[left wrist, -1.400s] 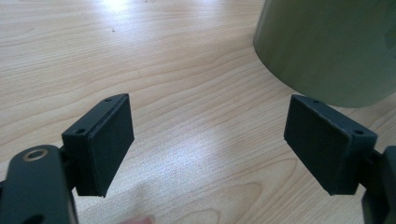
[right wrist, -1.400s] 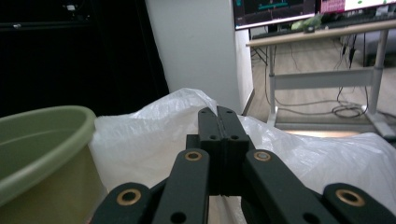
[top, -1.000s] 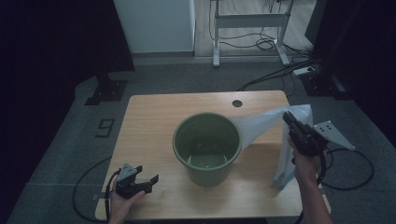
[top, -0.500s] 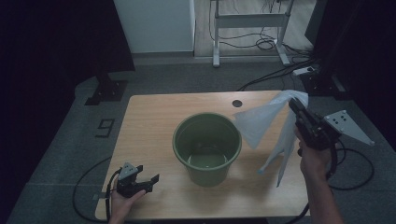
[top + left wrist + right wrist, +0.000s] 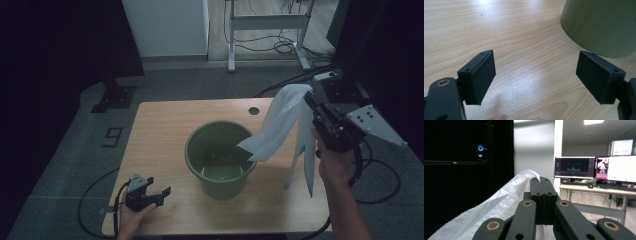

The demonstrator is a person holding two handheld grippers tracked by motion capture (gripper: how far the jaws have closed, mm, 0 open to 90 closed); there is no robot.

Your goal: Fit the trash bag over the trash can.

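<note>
My right gripper (image 5: 311, 102) is lifting higher than it was a second ago, and the white plastic bag (image 5: 280, 125) is coming up with it: back then the bag's lower end was trailing down by the surface (image 5: 160, 130), now it is hanging clear, its loose corner drooping over the rim of the green bucket (image 5: 220, 160). My left gripper (image 5: 150, 192) is staying put at the near corner, same as before.

Counting: one bucket, one bag, two grippers.

Now the jaws. On my right, they are pressing tight together in the right gripper view, pinching the bag's top edge (image 5: 529, 176) between the pads, with the crinkled plastic spilling away below and to the left of them. On my left, they are standing wide apart in the left gripper view, pads (image 5: 482, 75) holding nothing, just bare wood grain between them; the bucket's green wall (image 5: 599, 25) is sitting ahead and off to the right of those jaws, not touching them. The bucket is standing upright, mid-surface, between my two grippers.
</note>
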